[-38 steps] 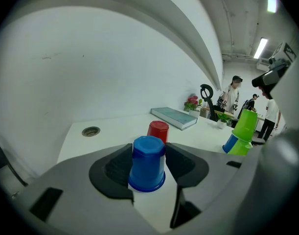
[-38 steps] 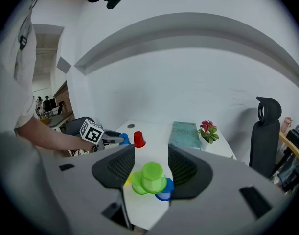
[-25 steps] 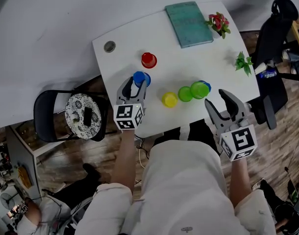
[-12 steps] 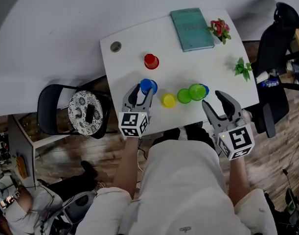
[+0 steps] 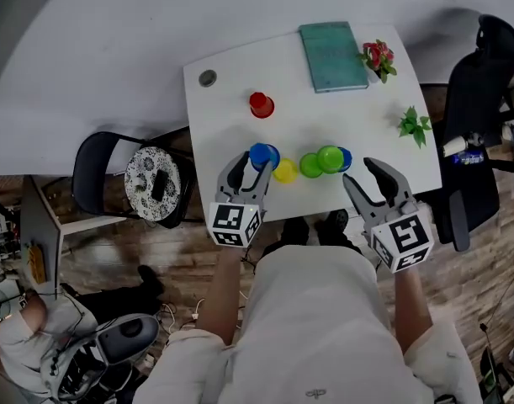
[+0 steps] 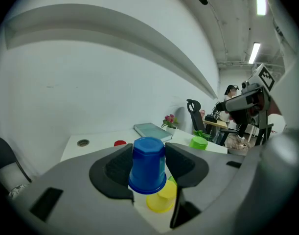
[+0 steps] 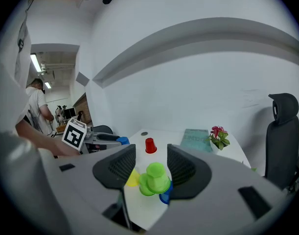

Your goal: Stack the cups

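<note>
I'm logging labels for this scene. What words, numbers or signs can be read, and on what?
No readable text.
Teal book: any cover print is too blurred to read.
Marker cubes on the left gripper and right gripper: square patterns only, no letters.

I looked down on a white table [image 5: 227, 99]. At its far side lay a teal book [image 5: 332, 55] and red flowers [image 5: 376, 55] with green leaves. A bright green sprig [image 5: 413, 124] was at the right. The cups were a red cup [image 5: 260, 104], a blue cup [image 5: 261, 154], a yellow cup [image 5: 284, 171], a green cup [image 5: 311, 166], a second green cup [image 5: 329, 158] and a second blue cup [image 5: 347, 156].

The left gripper [image 5: 251, 163] and right gripper [image 5: 362, 175] were grey with black ribbed pads and white cubes bearing black square markers.

Left of the table, a black chair [image 5: 92, 183] carried a round cushion [image 5: 153, 185] in a black-and-white floral pattern. The right chair [image 5: 479, 82] was black, and the floor [image 5: 181, 259] was brown wood.
</note>
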`<state>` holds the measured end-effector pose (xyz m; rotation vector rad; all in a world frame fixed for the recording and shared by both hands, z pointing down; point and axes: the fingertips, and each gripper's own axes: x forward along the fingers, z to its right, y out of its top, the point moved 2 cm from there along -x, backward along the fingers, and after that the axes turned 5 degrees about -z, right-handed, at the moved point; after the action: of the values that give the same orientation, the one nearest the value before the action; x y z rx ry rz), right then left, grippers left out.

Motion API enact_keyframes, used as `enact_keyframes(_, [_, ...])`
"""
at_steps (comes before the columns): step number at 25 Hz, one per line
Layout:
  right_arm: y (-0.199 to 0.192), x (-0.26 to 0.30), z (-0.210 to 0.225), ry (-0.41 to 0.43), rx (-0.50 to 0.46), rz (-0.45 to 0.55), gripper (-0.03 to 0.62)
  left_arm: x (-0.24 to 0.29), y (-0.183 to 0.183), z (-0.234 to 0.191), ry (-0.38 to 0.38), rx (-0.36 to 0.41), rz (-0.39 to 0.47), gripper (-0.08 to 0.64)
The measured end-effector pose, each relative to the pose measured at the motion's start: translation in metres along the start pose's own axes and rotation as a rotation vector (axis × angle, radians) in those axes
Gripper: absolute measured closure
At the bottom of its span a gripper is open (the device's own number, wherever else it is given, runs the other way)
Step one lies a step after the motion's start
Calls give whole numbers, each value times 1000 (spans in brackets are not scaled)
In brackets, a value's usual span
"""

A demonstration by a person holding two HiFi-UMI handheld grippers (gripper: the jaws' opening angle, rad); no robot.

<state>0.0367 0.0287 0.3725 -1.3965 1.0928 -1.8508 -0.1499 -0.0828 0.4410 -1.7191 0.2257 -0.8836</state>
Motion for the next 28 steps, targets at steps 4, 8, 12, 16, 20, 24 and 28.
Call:
enact_keyframes(4, [-4, -6, 5, 26, -10, 0, 387, -2, 1, 21, -1, 2, 7, 342])
enact_keyframes(8, [-8, -14, 8, 39, -15, -3, 388, 0, -3, 40, -10, 8, 3, 343])
enact_keyframes(12, [-11, -19, 12, 42, -21, -13, 388, 6, -6, 53, -24, 10, 1, 343])
enact_keyframes(16, [-16, -24, 16, 38, -23, -22, 388, 14, -12, 63, -37, 19, -3, 342])
enact_keyframes(20, [-19, -29, 19, 30, -28, -31, 388, 22, -16, 69, -54, 32, -9, 342])
enact_keyframes(24, [-20, -32, 20, 28, -31, -34, 388, 30, -20, 72, -62, 35, -19, 342])
enact_keyframes(28, [-20, -35, 20, 21, -26, -35, 391, 33, -25, 73, -59, 52, -30, 342])
